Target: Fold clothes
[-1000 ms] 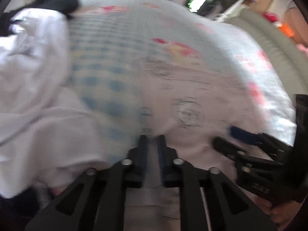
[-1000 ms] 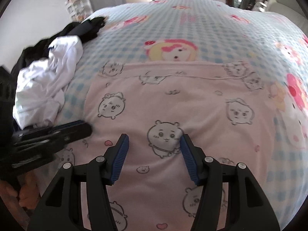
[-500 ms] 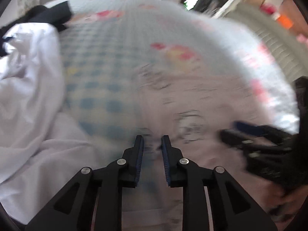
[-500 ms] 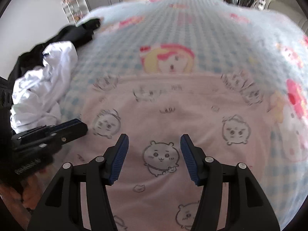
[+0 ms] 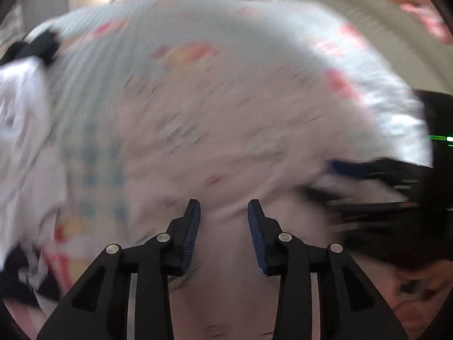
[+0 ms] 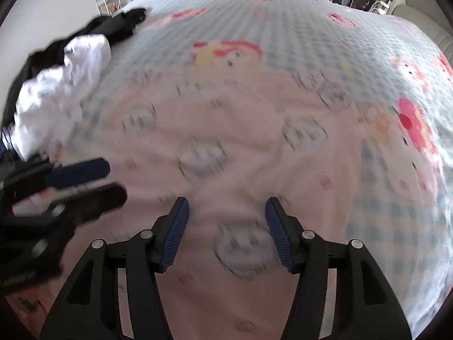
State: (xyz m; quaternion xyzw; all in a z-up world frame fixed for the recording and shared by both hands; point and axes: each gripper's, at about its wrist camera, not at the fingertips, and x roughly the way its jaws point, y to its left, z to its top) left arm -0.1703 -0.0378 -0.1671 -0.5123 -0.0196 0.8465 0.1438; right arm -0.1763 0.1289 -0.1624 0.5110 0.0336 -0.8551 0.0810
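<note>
Left wrist view: heavily motion-blurred. The left hand-held gripper (image 5: 223, 209) is sitting released, blue-padded jaws apart, nothing between them, hovering over the near part of the pale pink garment with small cartoon prints (image 5: 240, 130). The garment is lying spread on the bed's blue-and-white checked cartoon bedspread (image 5: 93, 107). A crumpled white cloth pile (image 5: 19, 119) is lying at left, with a black garment (image 5: 34, 48) behind it. The right hand-held gripper (image 5: 362, 181) is showing at right as a dark smear over the pink garment's right side.

Right wrist view: the right hand-held gripper (image 6: 225, 218) is also sitting released, jaws wide apart, empty, over the pink garment's (image 6: 226, 130) near edge. The garment is lying flat, mid-bed, on the bedspread (image 6: 297, 28). The left hand-held gripper (image 6: 85, 181) is coming in from the left over the garment's left edge, jaws parted. The white pile (image 6: 65, 90) and black garment (image 6: 119, 25) are sitting far left, apart from the pink garment.
</note>
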